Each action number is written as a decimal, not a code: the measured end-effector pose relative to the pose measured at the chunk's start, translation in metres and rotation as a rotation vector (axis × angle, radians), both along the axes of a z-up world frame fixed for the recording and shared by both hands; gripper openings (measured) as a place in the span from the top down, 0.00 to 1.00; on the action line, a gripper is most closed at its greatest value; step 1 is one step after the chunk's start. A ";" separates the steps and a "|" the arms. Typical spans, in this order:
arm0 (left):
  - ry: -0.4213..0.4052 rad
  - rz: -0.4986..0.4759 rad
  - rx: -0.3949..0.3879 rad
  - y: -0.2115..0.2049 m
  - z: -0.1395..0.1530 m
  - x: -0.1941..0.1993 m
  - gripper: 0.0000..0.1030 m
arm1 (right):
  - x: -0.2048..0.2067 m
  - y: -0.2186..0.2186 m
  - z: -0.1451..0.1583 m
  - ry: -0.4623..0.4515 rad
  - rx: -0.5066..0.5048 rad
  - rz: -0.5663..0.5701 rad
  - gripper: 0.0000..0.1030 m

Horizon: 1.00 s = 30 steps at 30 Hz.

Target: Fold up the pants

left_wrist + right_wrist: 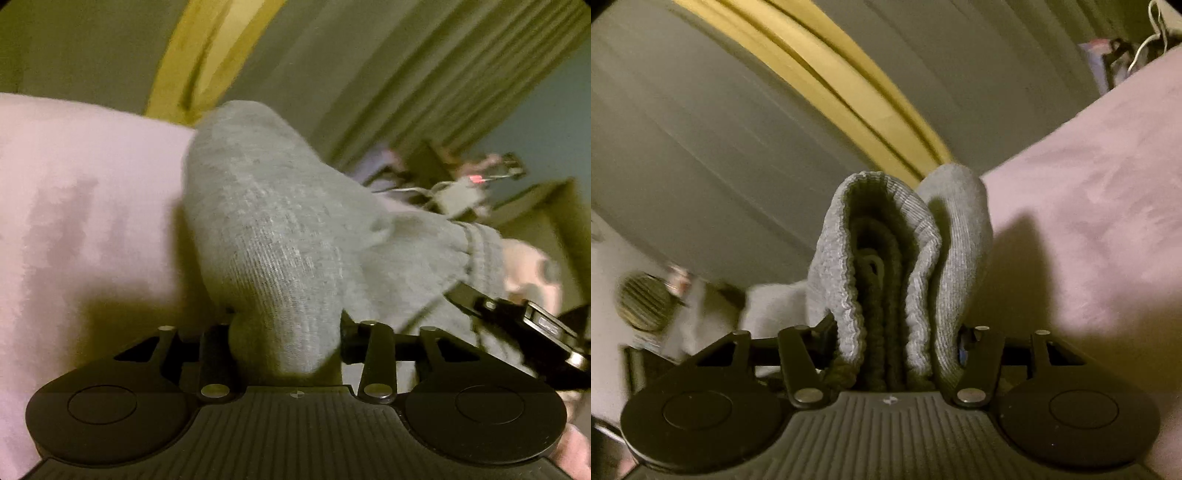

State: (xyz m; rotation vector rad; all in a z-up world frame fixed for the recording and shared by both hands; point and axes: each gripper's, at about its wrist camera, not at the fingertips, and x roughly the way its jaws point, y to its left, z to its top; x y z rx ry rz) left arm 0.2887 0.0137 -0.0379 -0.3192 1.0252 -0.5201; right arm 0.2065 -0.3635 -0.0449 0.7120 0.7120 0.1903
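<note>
Two tongs, one pair of grey pants: the left tongs [284, 332] pinch a bunched fold of the pants [273, 229], soft ribbed knit held up above a pink bed [74, 206]. The right tongs [894, 343] clamp a thick stack of the same cloth [886, 266], its ribbed band doubled into several layers with a dark cord tucked inside. Seen from the left tongs, the right ones hold the far end at the right, where the cloth runs to a gathered cuff. One yellow curved strip [827, 81] crosses the grey wall behind.
</note>
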 end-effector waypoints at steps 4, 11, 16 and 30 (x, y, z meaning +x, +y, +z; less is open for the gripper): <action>0.000 0.139 0.242 -0.010 -0.024 -0.002 0.24 | 0.013 0.006 -0.021 0.150 -0.225 -0.022 0.27; -0.054 0.223 0.190 0.009 -0.010 -0.061 0.06 | -0.045 0.008 -0.006 0.043 -0.300 -0.052 0.08; -0.021 0.192 0.239 -0.006 -0.031 -0.094 0.04 | -0.043 0.038 -0.031 0.123 -0.473 -0.004 0.04; -0.069 0.188 0.629 -0.013 -0.023 -0.174 0.01 | -0.094 0.091 0.011 0.233 -0.852 -0.155 0.04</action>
